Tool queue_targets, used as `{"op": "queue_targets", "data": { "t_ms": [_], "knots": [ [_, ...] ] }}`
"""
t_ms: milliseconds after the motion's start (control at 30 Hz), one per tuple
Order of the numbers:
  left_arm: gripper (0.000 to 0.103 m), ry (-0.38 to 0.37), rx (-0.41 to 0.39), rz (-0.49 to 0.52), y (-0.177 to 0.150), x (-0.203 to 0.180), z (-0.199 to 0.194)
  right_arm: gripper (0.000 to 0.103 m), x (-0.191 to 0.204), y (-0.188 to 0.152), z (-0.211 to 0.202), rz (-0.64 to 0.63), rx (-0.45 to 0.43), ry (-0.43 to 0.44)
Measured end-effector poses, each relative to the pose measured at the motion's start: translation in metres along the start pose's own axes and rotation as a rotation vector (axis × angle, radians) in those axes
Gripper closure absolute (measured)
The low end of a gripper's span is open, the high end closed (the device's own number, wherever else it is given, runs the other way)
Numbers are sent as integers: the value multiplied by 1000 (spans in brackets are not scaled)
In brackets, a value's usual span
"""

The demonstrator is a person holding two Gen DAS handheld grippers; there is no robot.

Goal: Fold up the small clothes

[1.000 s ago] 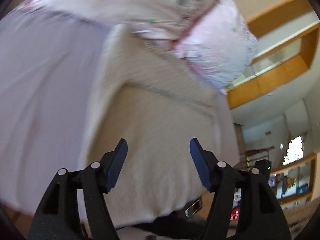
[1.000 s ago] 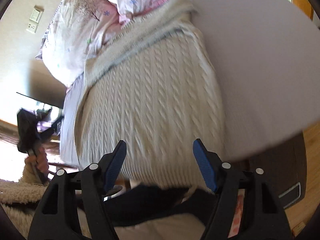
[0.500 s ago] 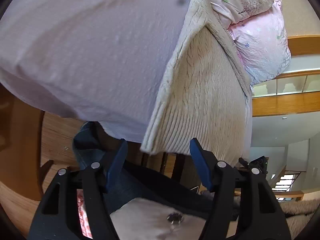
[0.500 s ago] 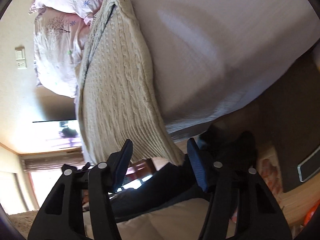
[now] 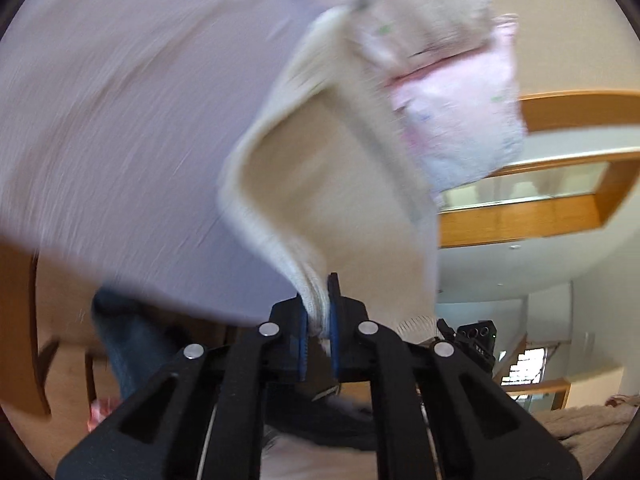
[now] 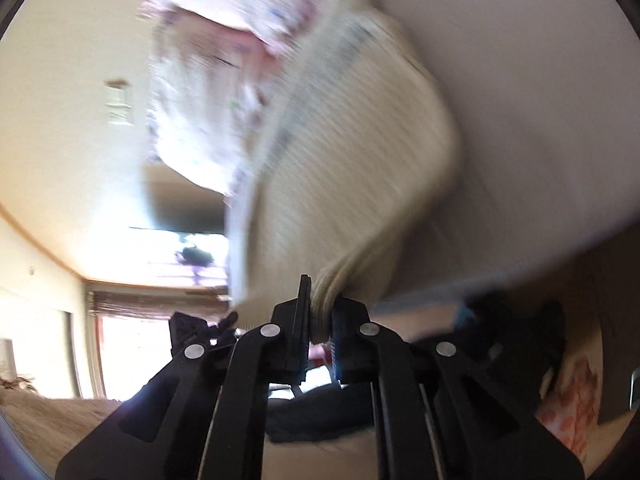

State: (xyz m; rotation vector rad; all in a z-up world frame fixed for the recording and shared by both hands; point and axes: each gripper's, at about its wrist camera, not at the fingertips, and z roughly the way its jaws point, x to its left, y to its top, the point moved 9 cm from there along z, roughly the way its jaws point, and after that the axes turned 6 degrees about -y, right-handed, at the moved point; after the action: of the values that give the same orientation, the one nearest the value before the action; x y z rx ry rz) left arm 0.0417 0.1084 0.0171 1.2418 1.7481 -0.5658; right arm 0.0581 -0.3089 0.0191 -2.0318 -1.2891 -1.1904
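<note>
Half a second ago both tongs stood spread in front of the hem; now each is pressed together on it. The left gripper (image 5: 318,316) pinches one bottom corner of the cream knitted sweater (image 5: 320,168), and the right gripper (image 6: 320,320) pinches the other. The sweater rises from lower centre toward the upper frame over the lilac bed sheet (image 5: 120,120). Both views are blurred, so probably the lift for the fold has begun. At the top lie flowered pillows (image 5: 460,100).
</note>
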Motion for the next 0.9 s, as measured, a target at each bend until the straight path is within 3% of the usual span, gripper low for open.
{"op": "queue_targets", "data": {
  "t_ms": [133,200,233,267,300,333,367,433,467,500,567,667,900],
  "knots": [
    [95,-61,-96,114,95,-57,14,94,63,99,5,-101,-156,70],
    [94,-28,-189,147,151,-76,28,94,84,154,12,-142,-240,38],
    [90,10,-234,157,174,-80,33,94,90,187,19,-154,-302,-34],
    [74,66,-300,154,206,-81,42,89,88,218,27,-136,-346,-105],
    [58,101,-329,141,224,-79,49,74,87,229,34,-119,-358,-137],
    [32,147,-335,122,239,-73,58,60,79,244,42,-79,-366,-210],
    [30,205,-322,94,251,-64,67,35,69,250,48,-23,-373,-269],
    [29,216,-267,53,253,-51,78,30,64,240,53,40,-381,-238],
    [28,210,-249,52,251,-47,80,18,62,230,55,25,-374,-238],
    [27,226,-227,67,247,-38,81,13,58,216,55,-16,-370,-285],
    [26,282,-164,95,241,-21,87,13,44,194,60,-46,-335,-345],
    [26,286,-72,38,236,6,102,13,14,168,71,47,-265,-343],
    [23,286,-28,58,245,24,130,13,9,139,86,56,-203,-356]
  ]
}}
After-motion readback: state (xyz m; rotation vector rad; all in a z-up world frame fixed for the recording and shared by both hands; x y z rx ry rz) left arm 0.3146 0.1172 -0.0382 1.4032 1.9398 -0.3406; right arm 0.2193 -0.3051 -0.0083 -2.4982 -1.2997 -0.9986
